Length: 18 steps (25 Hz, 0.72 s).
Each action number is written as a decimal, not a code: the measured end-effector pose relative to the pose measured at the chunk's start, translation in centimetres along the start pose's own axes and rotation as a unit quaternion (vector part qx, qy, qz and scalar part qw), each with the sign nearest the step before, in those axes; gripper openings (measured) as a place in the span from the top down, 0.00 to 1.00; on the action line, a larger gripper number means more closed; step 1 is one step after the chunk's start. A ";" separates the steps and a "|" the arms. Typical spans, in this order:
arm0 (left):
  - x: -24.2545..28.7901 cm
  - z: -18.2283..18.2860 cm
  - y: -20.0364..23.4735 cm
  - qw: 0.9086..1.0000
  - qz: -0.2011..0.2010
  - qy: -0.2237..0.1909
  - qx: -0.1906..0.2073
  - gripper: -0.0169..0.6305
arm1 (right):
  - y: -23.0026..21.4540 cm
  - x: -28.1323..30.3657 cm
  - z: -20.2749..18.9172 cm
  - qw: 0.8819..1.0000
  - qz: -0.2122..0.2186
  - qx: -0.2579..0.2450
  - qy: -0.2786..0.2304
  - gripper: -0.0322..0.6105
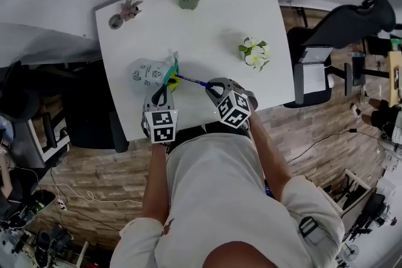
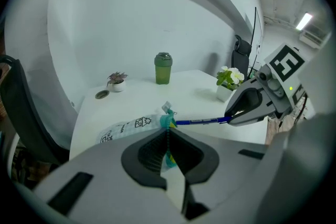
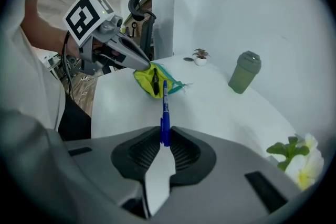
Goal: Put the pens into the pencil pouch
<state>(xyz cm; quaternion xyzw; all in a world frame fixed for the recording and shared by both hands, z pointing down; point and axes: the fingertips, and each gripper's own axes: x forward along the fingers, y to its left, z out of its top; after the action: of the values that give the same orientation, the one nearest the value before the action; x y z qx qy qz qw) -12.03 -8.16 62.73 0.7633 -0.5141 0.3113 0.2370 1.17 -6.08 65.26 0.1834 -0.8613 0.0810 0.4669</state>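
R gripper [image 3: 164,140] has its jaws clamped on the tail of a blue pen [image 3: 165,107]. The pen's long axis runs straight out from them, tip right at the open mouth of the pencil pouch [image 3: 148,78] on the counter [image 1: 207,22]. L gripper [image 2: 168,148] is nearer, jaws pinched shut on the pouch rim; pouch is white w/ doodles, teal zip, yellow-green lining.

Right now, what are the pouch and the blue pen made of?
The pencil pouch looks like soft cloth or maybe thin plastic, matte white with little printed drawings; it sags and wrinkles instead of keeping a shape. The blue pen seems to be hard, smooth plastic: it stays straight and stiff, with an even colour.
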 end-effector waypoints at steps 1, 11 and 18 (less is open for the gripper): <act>-0.1 0.0 0.1 1.000 0.000 -0.001 -0.001 0.96 | 0.2 0.4 0.4 1.000 0.006 -0.007 0.003 0.86; -0.3 0.5 0.3 1.000 0.003 -0.013 -0.017 0.96 | 1.1 4.2 4.8 0.997 0.050 -0.062 0.010 0.86; -0.3 0.6 0.5 0.999 -0.004 -0.022 -0.029 0.96 | 1.6 6.9 8.3 0.995 0.078 -0.054 -0.021 0.86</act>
<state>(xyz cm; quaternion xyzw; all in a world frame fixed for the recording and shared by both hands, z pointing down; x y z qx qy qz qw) -12.44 -8.57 62.09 0.7650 -0.5249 0.2785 0.2484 -9.32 -8.79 66.54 0.0915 -0.8856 0.0666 0.4505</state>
